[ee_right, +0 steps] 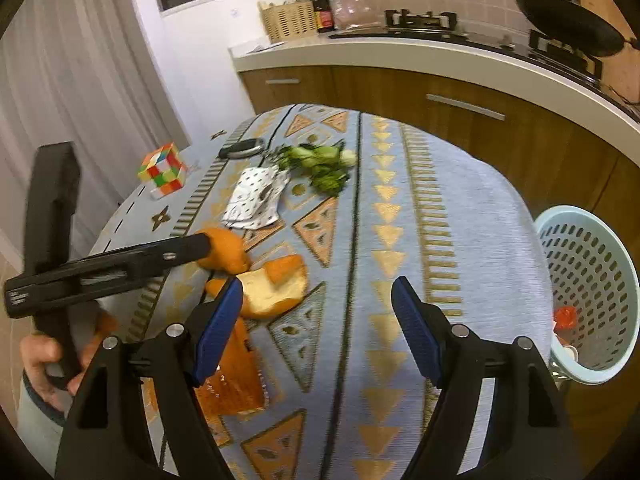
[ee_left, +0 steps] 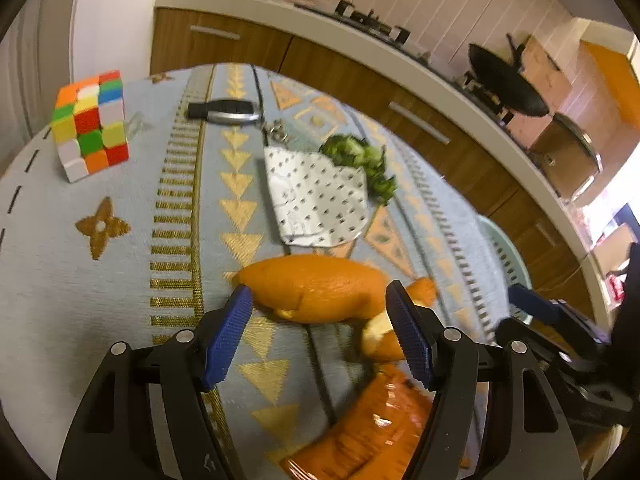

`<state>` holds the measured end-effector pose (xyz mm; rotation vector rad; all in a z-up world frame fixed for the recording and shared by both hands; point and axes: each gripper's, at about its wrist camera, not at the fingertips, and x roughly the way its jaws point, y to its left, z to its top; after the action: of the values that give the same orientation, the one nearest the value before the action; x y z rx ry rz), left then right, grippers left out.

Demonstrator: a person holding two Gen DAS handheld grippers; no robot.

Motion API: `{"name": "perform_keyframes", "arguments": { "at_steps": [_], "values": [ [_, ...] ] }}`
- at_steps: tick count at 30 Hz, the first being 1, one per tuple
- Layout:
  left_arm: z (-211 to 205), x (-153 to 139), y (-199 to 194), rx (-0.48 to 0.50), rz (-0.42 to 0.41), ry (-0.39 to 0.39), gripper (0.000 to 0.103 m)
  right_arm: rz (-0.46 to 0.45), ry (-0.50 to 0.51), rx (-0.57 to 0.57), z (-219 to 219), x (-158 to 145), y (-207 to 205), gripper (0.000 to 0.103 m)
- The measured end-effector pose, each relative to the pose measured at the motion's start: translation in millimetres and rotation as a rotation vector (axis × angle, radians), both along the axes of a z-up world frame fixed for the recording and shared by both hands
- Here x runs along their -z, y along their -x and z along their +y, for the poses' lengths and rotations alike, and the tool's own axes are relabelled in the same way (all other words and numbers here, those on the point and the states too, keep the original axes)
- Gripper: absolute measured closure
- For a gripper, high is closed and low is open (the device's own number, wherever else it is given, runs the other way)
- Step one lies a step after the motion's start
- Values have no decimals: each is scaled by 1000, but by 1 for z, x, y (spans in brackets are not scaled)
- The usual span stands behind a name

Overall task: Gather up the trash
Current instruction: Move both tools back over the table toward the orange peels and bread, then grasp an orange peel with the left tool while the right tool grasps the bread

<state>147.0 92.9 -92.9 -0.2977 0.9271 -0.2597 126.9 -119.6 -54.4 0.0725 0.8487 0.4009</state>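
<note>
Orange peel next: left tongs positioned for pickup, jaws wide and empty.

Orange peel lies on the patterned counter, between the left pads, which do not appear to touch it yet. More peel pieces and an orange wrapper lie beside it; a dotted paper scrap and green vegetable scraps sit at 12 o'clock. Right tongs hang wide, holding nothing. The perforated waste basket stands off the counter edge at 3 o'clock. Next move, judged: close squarely on the peel, lift, carry to the basket.
</note>
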Motion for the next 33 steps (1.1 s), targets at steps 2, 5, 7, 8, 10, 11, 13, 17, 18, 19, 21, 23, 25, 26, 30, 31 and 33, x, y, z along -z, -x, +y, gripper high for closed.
{"name": "perform_keyframes", "arguments": {
  "at_steps": [2, 5, 7, 8, 10, 11, 13, 17, 18, 19, 21, 23, 25, 26, 30, 31, 33],
  "values": [
    [-2, 6, -6, 3, 4, -13, 31, 6, 7, -7, 3, 2, 0, 31],
    [-5, 6, -11, 3, -9, -32, 30, 16, 17, -19, 7, 6, -3, 31],
    [-9, 6, -14, 0, -16, -47, 30, 22, 20, -27, 10, 8, -4, 31],
    [-12, 6, -15, 3, -21, -60, 30, 28, 20, -35, 13, 10, -5, 31],
    [-16, 7, -16, 7, -32, -74, 34, 37, 22, -47, 17, 13, -6, 31],
    [-18, 7, -16, 13, -39, -79, 38, 42, 26, -52, 19, 16, -7, 31],
    [-20, 8, -15, 34, -48, -61, 50, 49, 28, -62, 23, 19, -8, 31],
    [-17, 8, -11, 33, -76, -22, 65, 70, 34, -79, 31, 27, -12, 30],
    [-14, 6, -10, 28, -88, 5, 68, 76, 34, -82, 33, 30, -14, 30],
    [-12, 6, -9, 23, -98, 24, 73, 85, 32, -84, 35, 32, -16, 30],
    [-2, 4, -5, 0, -120, 78, 76, 100, 29, -87, 37, 37, -19, 30],
    [6, 4, -2, -27, -134, 124, 76, 114, 23, -93, 40, 41, -24, 30],
    [10, 5, -1, -44, -140, 148, 76, 121, 28, -94, 44, 45, -27, 30],
    [11, 5, 0, -52, -144, 159, 76, 123, 36, -96, 47, 47, -28, 30],
    [11, 3, 2, -63, -160, 156, 76, 88, 78, -101, 59, 49, -29, 30],
    [10, 3, 3, -63, -163, 155, 76, 79, 87, -102, 62, 50, -30, 31],
    [11, 3, 3, -63, -167, 158, 76, 56, 100, -104, 65, 50, -30, 38]
  ]
}}
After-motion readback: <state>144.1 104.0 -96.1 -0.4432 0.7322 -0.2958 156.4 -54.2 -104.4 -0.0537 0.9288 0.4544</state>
